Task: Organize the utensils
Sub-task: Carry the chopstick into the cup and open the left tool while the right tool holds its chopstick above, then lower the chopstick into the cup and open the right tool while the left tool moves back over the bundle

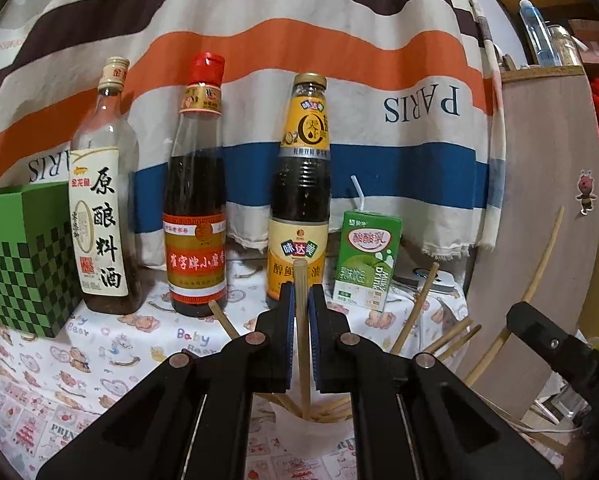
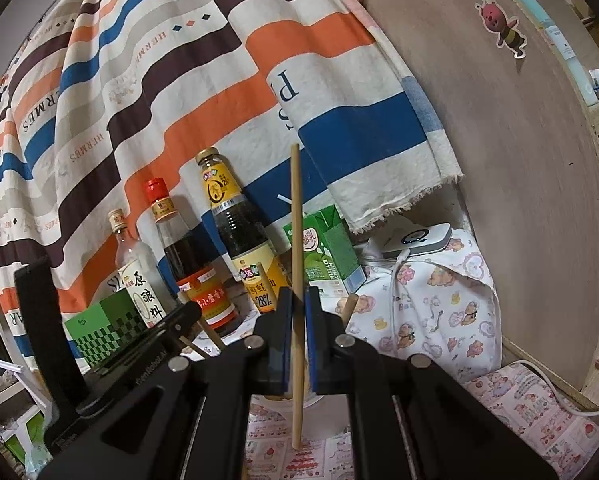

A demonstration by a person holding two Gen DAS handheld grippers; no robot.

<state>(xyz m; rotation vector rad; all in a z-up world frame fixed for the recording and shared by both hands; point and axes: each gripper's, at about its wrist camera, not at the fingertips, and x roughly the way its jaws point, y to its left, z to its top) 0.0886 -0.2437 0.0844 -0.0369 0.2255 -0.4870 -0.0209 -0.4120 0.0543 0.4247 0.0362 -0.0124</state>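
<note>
Right, both claws are loaded at once: the left claw [image 1: 302,292] has its blue pads clamped on a chopstick [image 1: 302,320] standing almost bolt upright, and the right claw [image 2: 298,300] is clamped the same way on a second chopstick [image 2: 296,240], also near vertical with only a slight lean. Look where the left one sits: its lower tip has dropped in among the bundle of chopsticks [image 1: 439,336] already fanned out in the white holder [image 1: 311,436], which lies directly below and just in front of that claw on the cartoon-print worktop [image 1: 39,380]. So that stick's long axis runs straight down into the cup, and I'd say all it needs is for the pads to part. The right-hand stick is another matter: from its own camera the bottom tip hangs over the near side of the holder's rim [image 2: 319,400], and whether it is over the mouth or just short of it I can't quite tell. The left hand looks the nearer of the two to finishing, while the right claw, seen off to the right side of the left camera [image 1: 555,344], waits beside it. Behind all this, against the striped cloth [image 1: 339,40], stand three sauce bottles [image 1: 195,188] in a row, a green drink carton [image 1: 369,256] to their right and a green chequered box [image 1: 23,256] at far left, all well clear of the holder. My call: release left first, then bring the right stick over the mouth, keeping it upright so it doesn't jam across the fanned ones.
</note>
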